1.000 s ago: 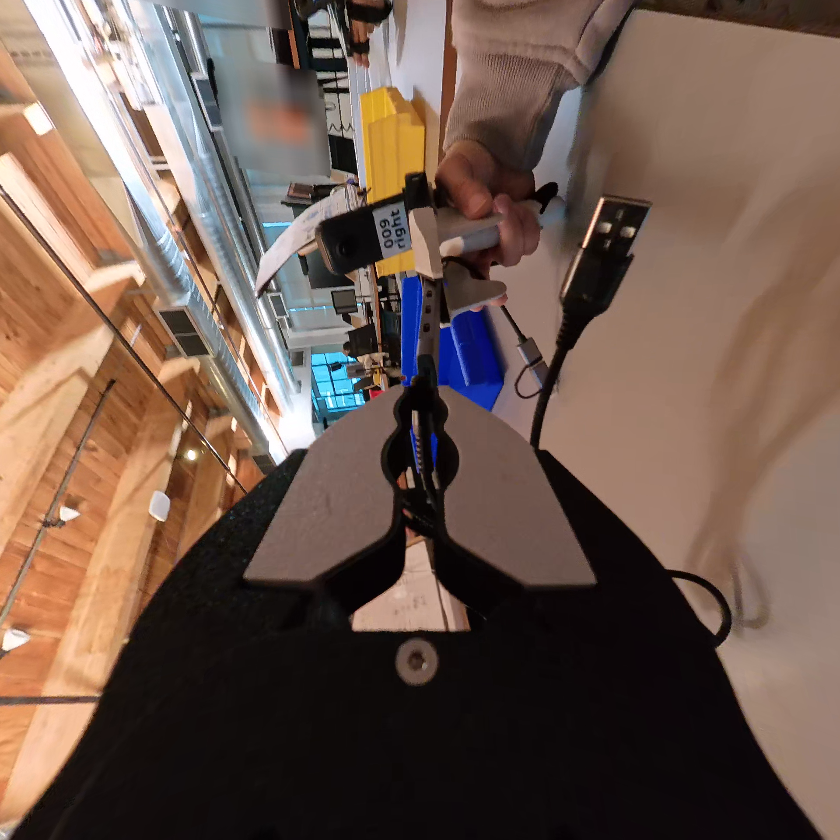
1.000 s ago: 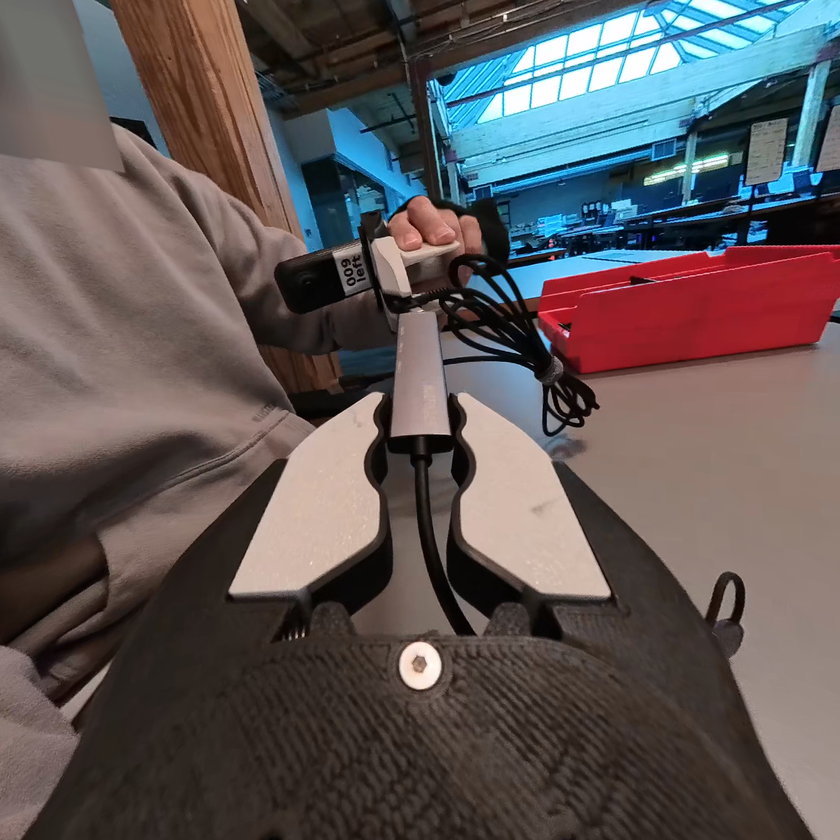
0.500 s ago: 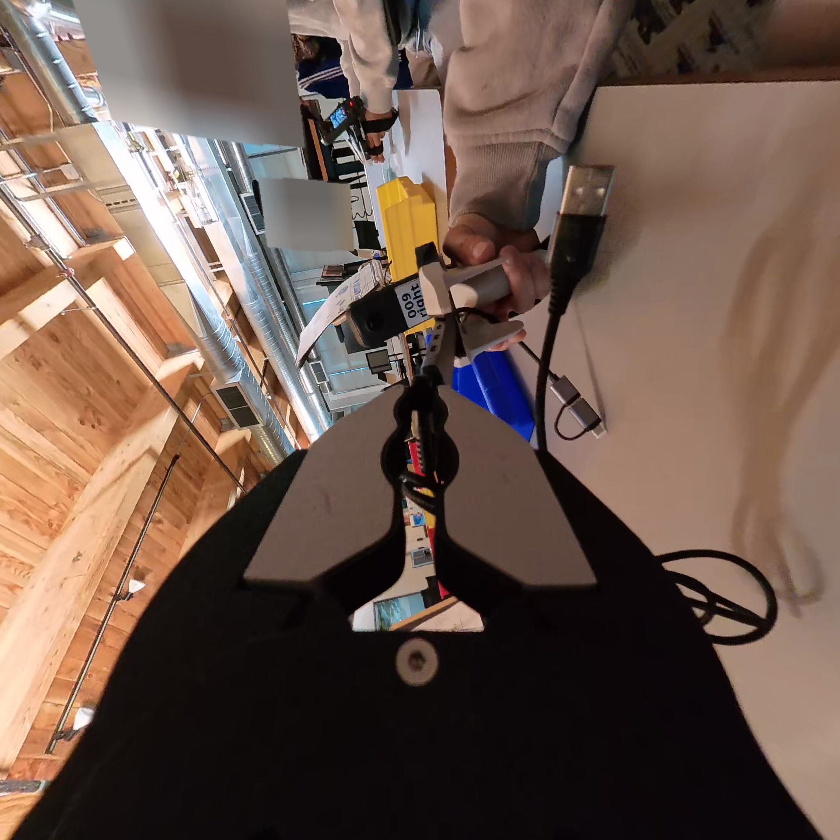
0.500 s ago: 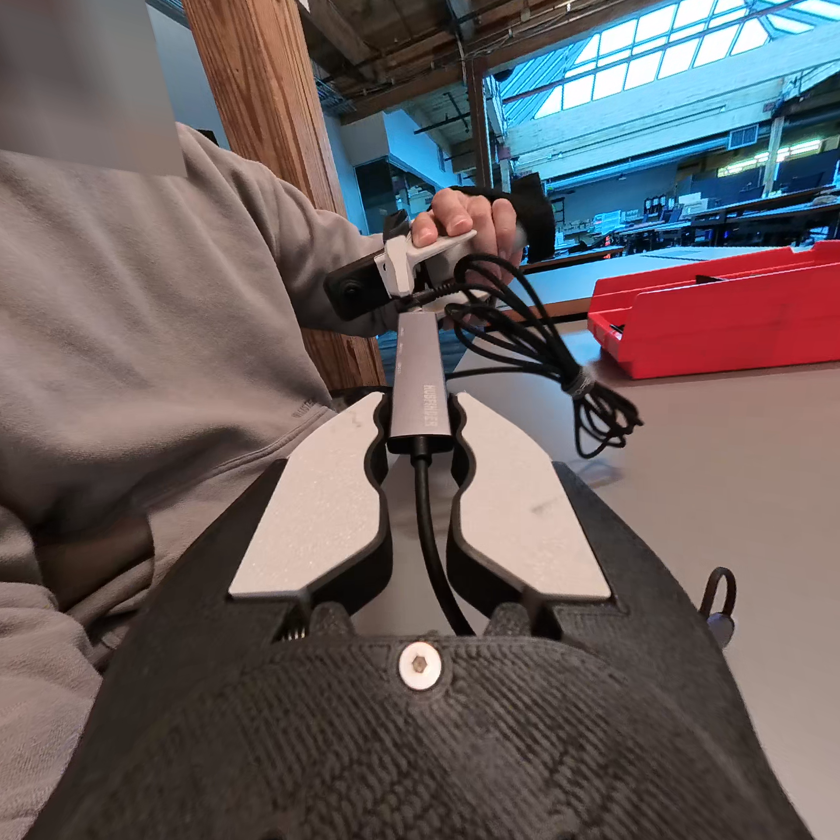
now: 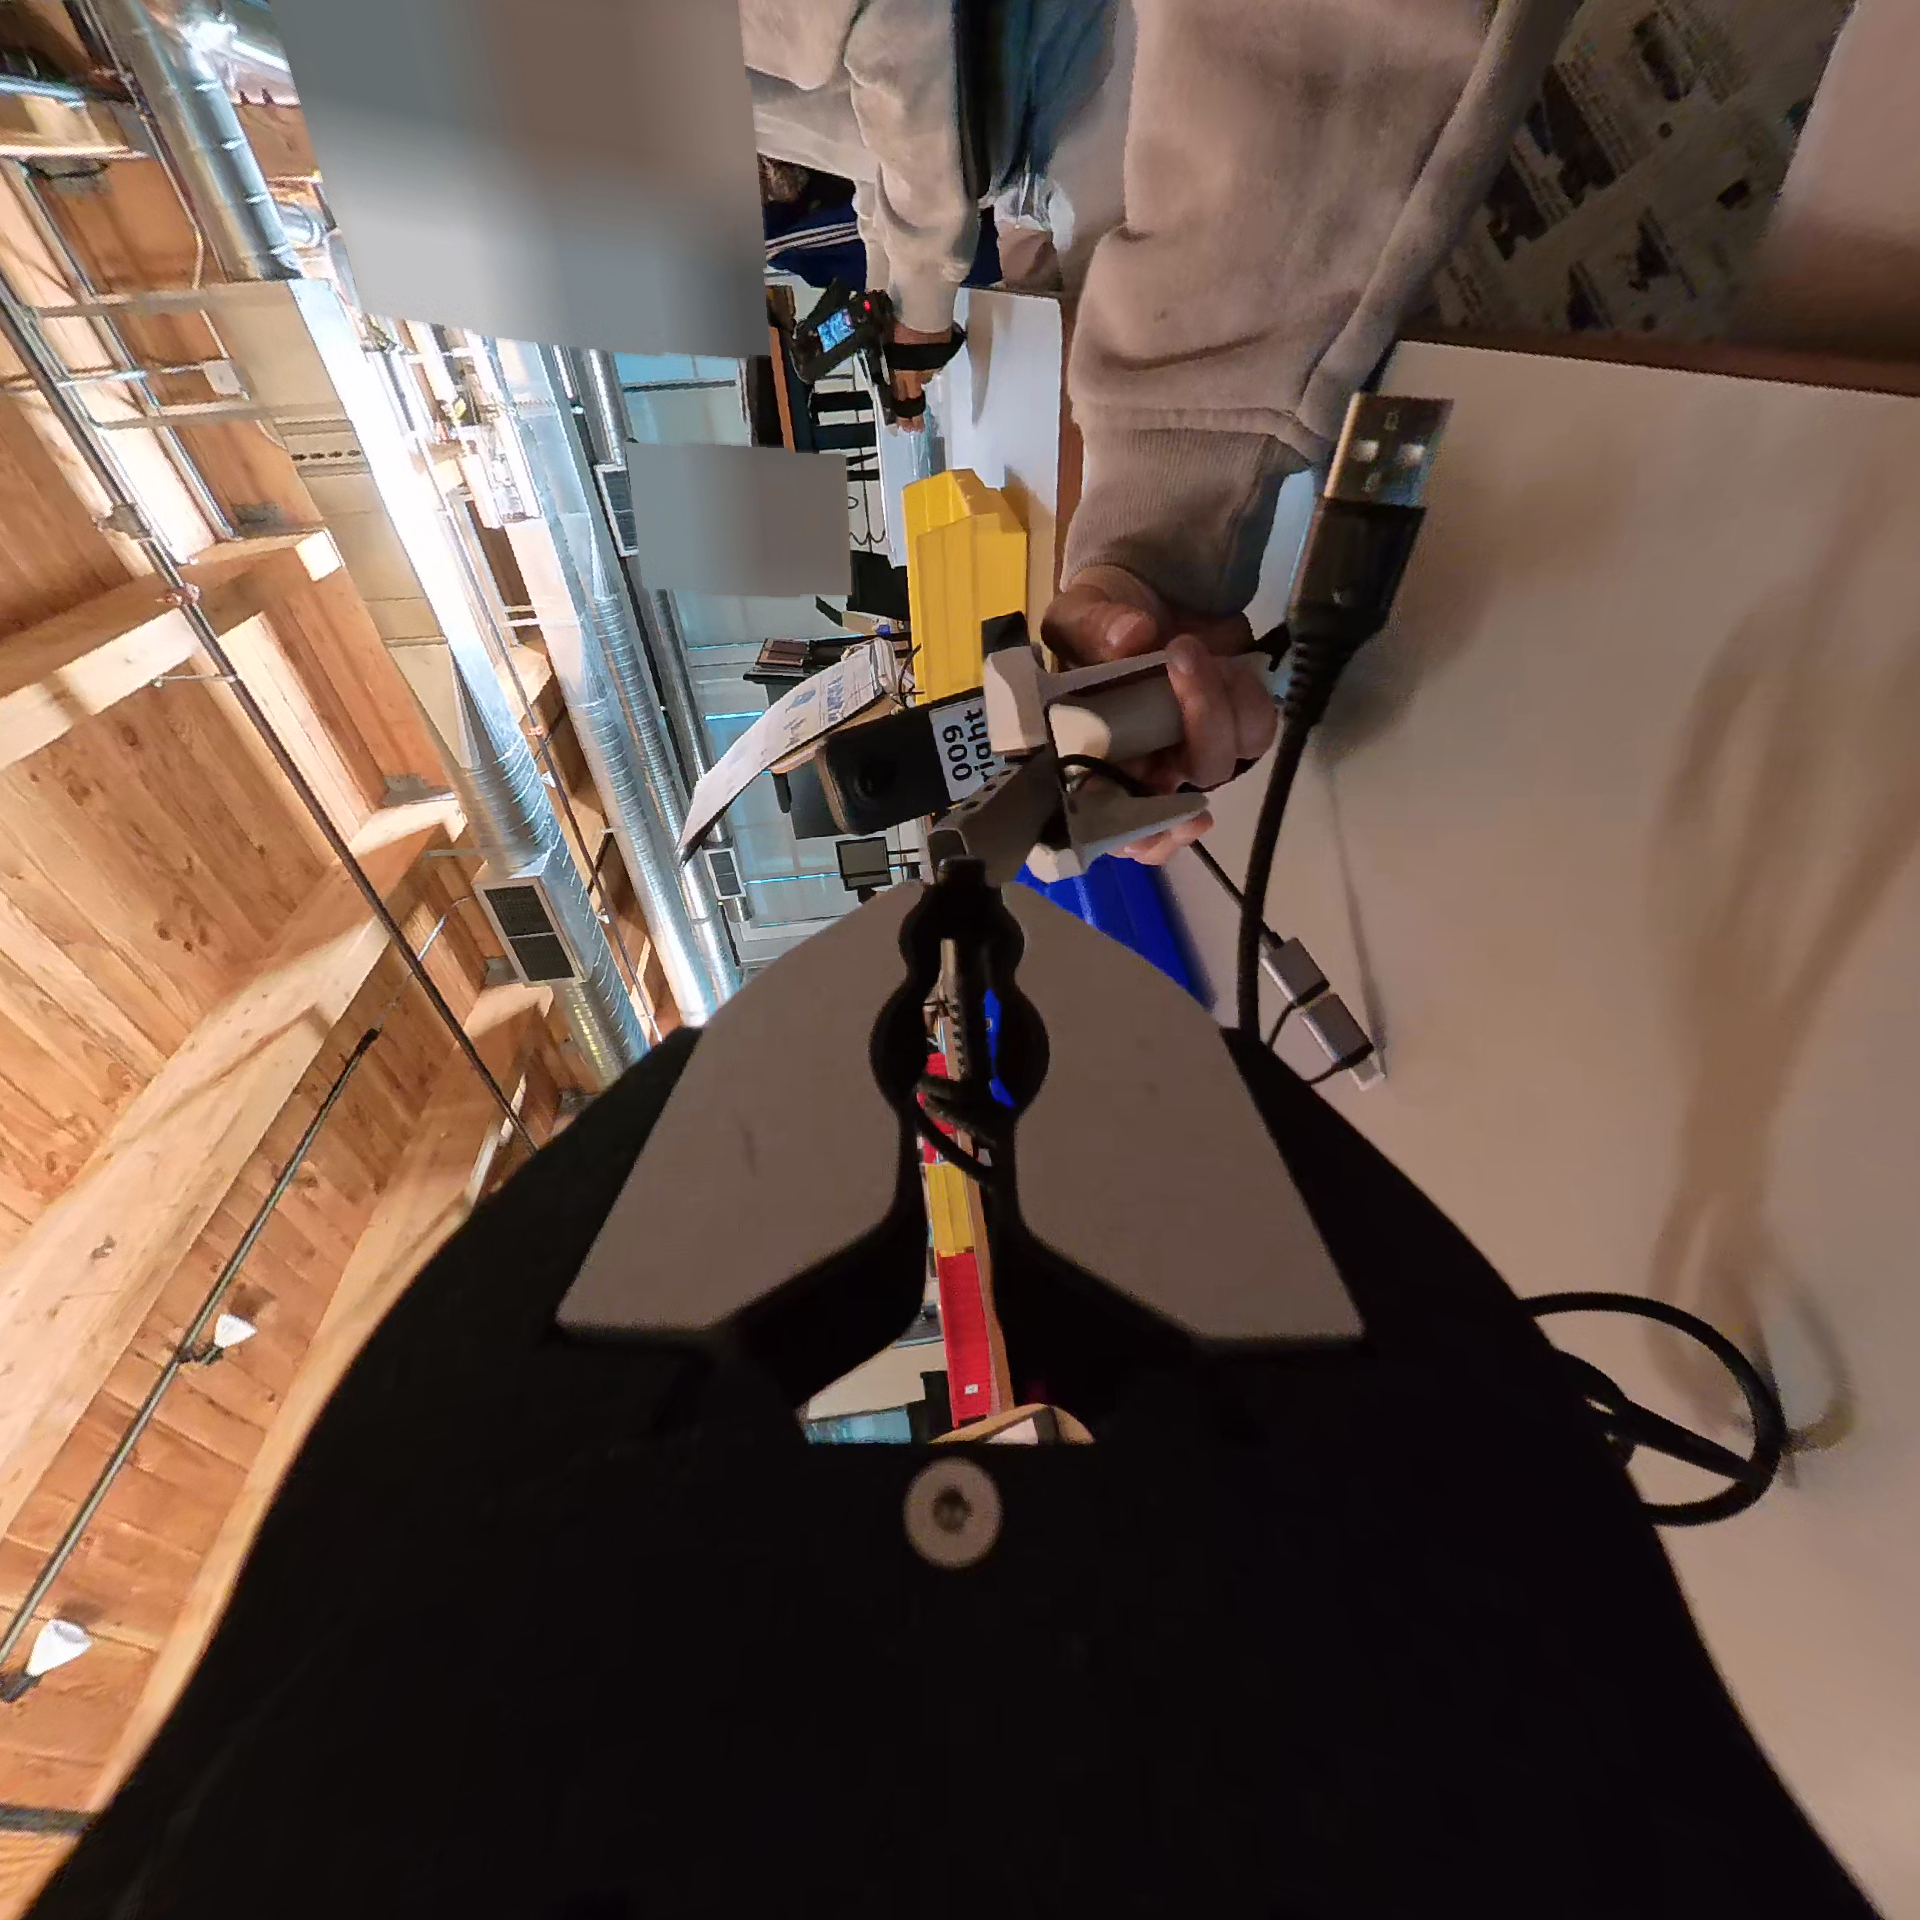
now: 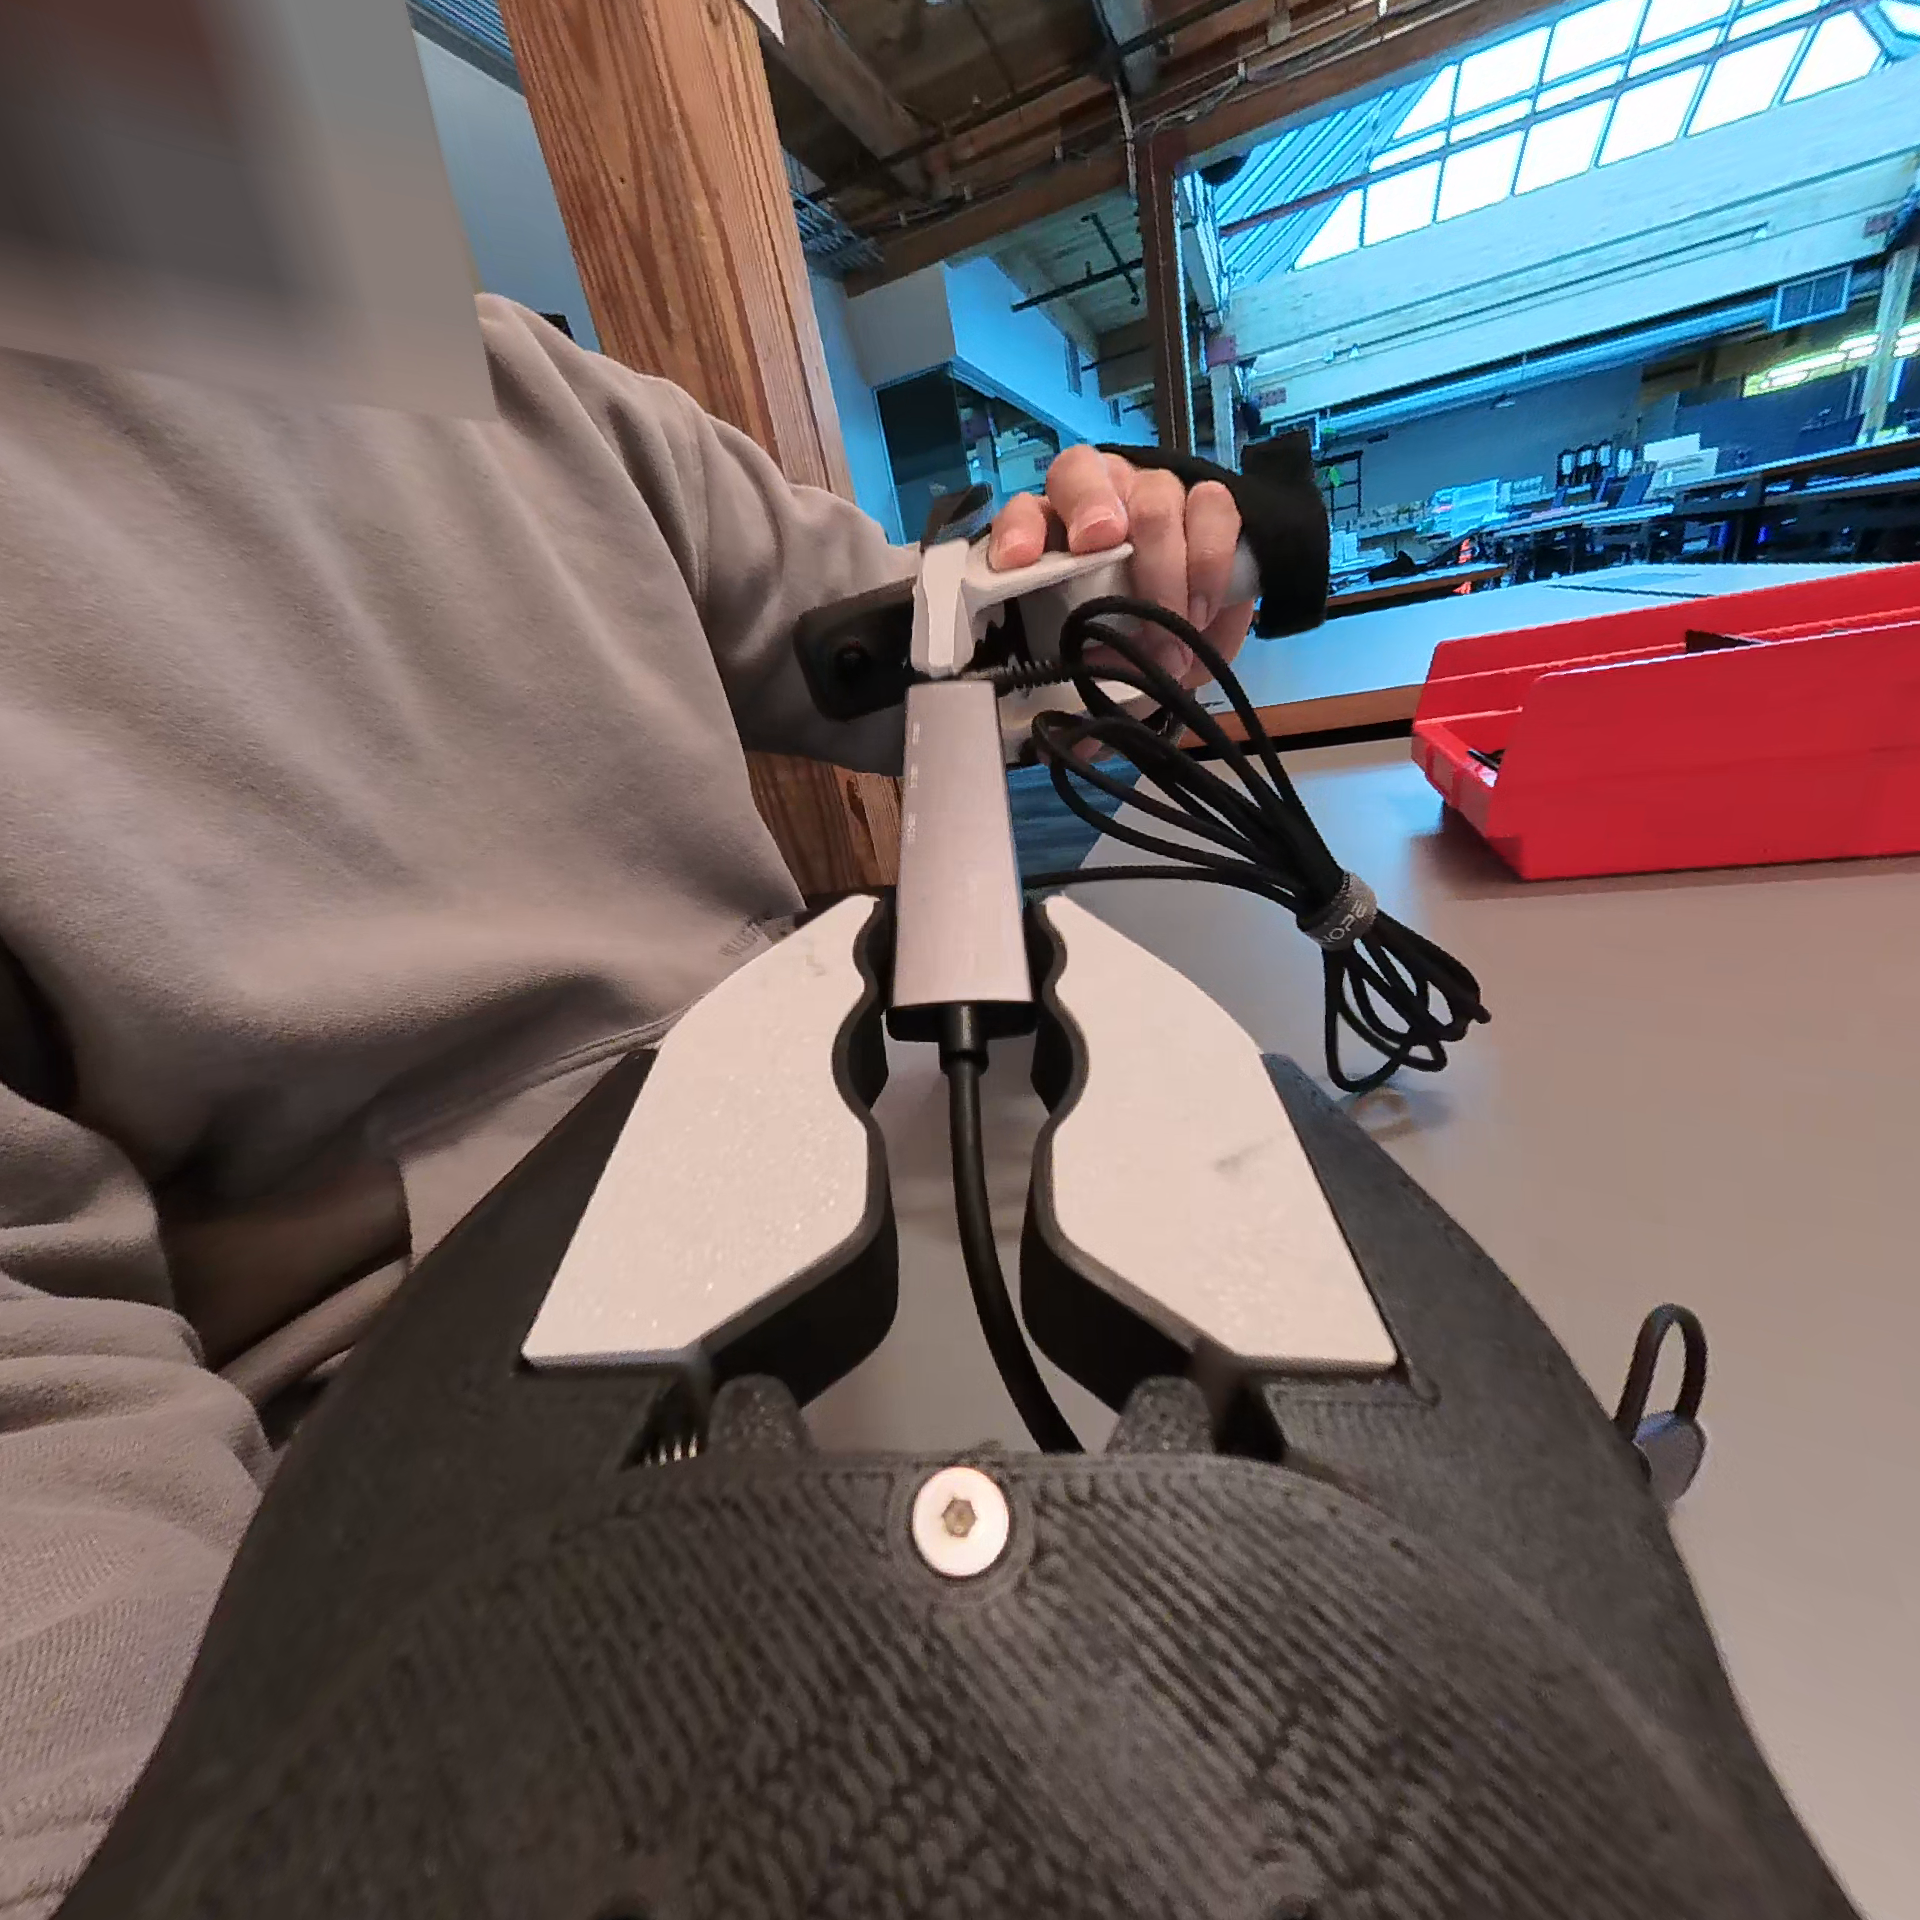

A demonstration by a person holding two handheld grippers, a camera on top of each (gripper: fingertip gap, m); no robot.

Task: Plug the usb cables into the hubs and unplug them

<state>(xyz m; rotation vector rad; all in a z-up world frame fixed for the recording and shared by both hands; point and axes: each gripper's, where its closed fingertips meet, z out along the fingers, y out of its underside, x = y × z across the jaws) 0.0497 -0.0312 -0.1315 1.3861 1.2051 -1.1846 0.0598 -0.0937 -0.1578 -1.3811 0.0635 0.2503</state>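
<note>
My right gripper point(image 6: 961, 920) is shut on a slim grey usb hub point(image 6: 961, 831), held in the air and pointing away; the hub's own black lead point(image 6: 982, 1195) runs back between the fingers. My left gripper point(image 5: 961, 909) is shut on the black plug end of a braided usb cable point(image 5: 961, 997), right at the hub's far end point(image 5: 961, 836). I cannot tell whether the plug is seated. The left gripper point(image 6: 961, 665) faces me in the right wrist view. The cable's strapped bundle point(image 6: 1247, 821) hangs beside the hub. Its free silver usb plug point(image 5: 1382, 468) sticks up.
The white table point(image 5: 1662, 935) lies under both grippers. The hub lead's small grey connector point(image 5: 1320, 1013) dangles over it. A red bin point(image 6: 1683, 748) stands on the table beyond the bundle. Yellow point(image 5: 961, 582) and blue point(image 5: 1122, 914) bins stand behind. The person's grey sleeve point(image 6: 364, 727) is close on the left. About 8 cm separates my left fingertips from my right.
Both grippers keep their holds. The pair has shifted and tilted a little in the air. The cable bundle and the free usb plug have swung.
</note>
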